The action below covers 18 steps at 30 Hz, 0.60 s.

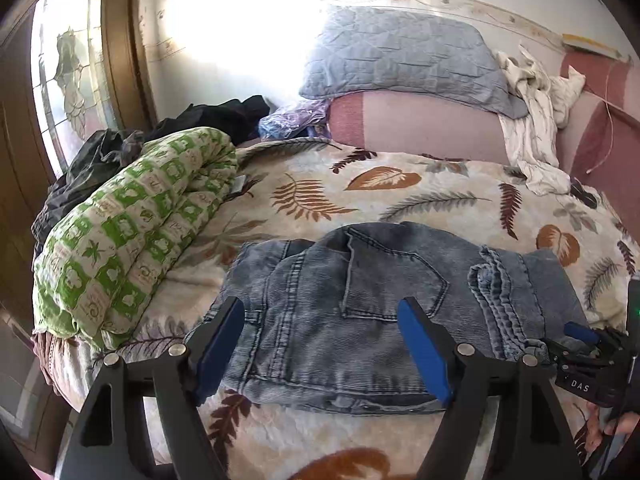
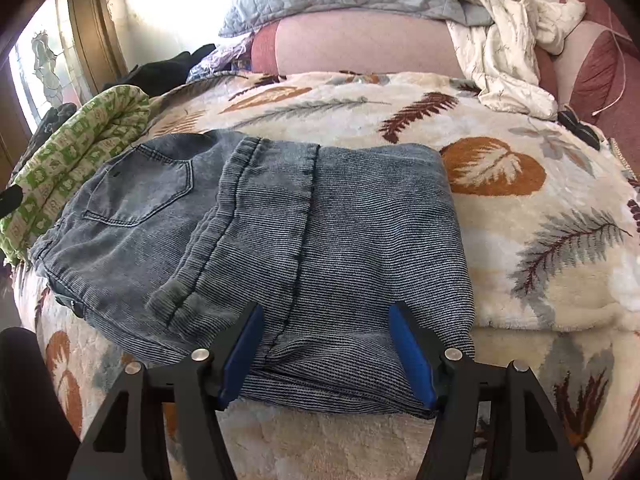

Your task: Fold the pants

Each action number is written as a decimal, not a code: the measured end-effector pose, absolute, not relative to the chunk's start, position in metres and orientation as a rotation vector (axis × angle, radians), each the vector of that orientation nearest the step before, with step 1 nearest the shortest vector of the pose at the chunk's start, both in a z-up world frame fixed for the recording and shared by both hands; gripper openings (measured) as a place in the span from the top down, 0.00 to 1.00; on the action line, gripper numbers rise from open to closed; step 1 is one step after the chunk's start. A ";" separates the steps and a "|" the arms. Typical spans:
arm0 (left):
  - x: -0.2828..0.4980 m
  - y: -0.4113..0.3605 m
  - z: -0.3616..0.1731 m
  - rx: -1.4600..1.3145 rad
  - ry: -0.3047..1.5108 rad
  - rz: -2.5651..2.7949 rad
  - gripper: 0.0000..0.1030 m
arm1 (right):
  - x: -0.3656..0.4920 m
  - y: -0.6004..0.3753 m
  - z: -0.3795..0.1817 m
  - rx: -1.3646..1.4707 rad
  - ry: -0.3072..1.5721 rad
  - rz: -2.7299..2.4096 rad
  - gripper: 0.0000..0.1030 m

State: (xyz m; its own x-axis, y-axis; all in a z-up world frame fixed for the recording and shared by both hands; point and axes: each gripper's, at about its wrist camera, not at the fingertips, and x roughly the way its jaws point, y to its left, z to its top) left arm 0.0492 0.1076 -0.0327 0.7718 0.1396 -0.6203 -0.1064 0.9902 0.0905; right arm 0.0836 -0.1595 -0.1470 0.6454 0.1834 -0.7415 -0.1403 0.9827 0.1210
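Folded pants (image 2: 256,240) on blanket (image 2: 540,216). Left gripper (image 1: 322,312) fingers apart above pants. Right gripper (image 2: 326,320) fingers apart, straddling near fold.

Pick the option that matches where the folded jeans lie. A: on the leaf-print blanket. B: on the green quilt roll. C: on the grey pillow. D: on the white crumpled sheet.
A: the jeans lie flat on the leaf-print blanket, with the green quilt roll beside them and the grey pillow and white sheet farther back.
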 end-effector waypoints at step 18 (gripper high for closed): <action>0.050 0.194 -0.075 -0.056 0.744 0.367 0.23 | 0.079 -0.150 -0.139 0.005 0.835 0.111 0.33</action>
State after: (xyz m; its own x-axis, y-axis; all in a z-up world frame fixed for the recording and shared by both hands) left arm 0.0503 0.1944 -0.0755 0.6755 0.3065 -0.6706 -0.3456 0.9350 0.0793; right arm 0.0788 -0.1496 -0.1389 0.6657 0.1004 -0.7394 -0.0966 0.9942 0.0479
